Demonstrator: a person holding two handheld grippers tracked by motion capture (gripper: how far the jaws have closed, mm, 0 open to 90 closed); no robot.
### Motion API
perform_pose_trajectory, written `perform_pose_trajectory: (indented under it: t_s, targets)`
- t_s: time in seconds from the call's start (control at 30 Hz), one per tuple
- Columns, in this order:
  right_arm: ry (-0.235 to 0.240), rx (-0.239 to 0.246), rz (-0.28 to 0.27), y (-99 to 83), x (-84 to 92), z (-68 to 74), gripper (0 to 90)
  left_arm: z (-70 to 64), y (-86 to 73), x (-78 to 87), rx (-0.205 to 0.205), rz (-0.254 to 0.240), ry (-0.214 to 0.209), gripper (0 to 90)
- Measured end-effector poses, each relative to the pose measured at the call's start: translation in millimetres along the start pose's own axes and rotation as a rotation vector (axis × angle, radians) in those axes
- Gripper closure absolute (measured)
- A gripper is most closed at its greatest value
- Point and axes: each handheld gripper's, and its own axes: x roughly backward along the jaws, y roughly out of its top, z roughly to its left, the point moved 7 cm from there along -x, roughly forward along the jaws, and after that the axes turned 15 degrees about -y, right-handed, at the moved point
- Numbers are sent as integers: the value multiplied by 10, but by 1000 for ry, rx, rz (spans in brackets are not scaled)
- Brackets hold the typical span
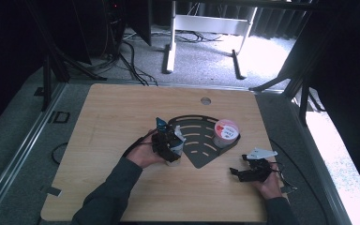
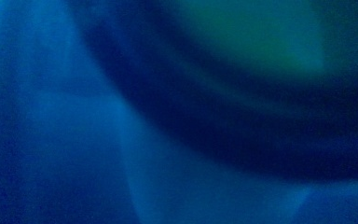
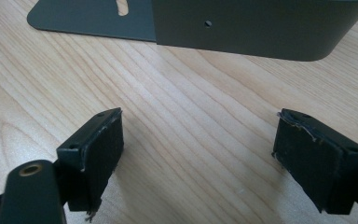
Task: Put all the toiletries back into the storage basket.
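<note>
Left gripper (image 1: 168, 143) sat over a small pale cup (image 1: 174, 157) at the black slotted fan-shaped metal tray's (image 1: 199, 159) near-left edge; grip unclear. Right gripper (image 3: 198, 161) wide apart, empty. Cup probably light, crushable: hold sidewall gently.

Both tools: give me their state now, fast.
Left tool: on a cup at the black tray; its grip cannot be told.
Right tool: open, empty, jaws apart over the wooden table.
</note>
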Motion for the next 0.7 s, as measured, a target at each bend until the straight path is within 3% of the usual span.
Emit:
perform_pose_trajectory:
  t_s: [0.7]
  targets:
    - [1, -2, 0, 1, 0, 1, 157, 2, 15, 14, 21, 55, -19, 542]
